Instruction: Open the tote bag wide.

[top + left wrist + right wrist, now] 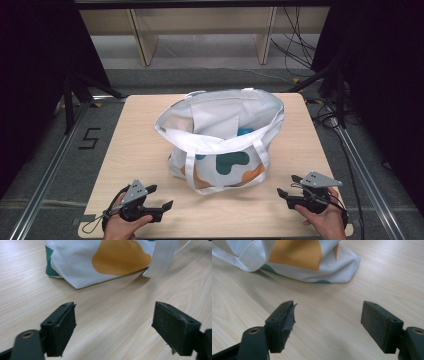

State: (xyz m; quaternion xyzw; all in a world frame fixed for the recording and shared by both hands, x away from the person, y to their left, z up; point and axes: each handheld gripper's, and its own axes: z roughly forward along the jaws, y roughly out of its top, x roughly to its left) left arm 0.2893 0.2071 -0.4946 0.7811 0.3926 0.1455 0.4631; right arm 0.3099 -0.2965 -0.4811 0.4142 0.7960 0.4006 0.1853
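A white tote bag (220,140) with teal and orange shapes stands open in the middle of the wooden table (140,145). Something blue (245,132) shows inside it. Its white handle loops (192,172) hang down the front. My left gripper (159,196) rests near the front left edge, open and holding nothing, aimed at the bag's lower corner (75,283). My right gripper (288,185) sits at the front right, also open with nothing between its jaws. The bag's orange patch (297,255) lies ahead of it. Bare wood shows between both pairs of jaws.
The table's front edge (215,235) runs just under both hands. Metal rails (50,170) flank the table on the grey floor. Wooden shelf legs (142,42) and loose cables (300,55) lie beyond the far edge.
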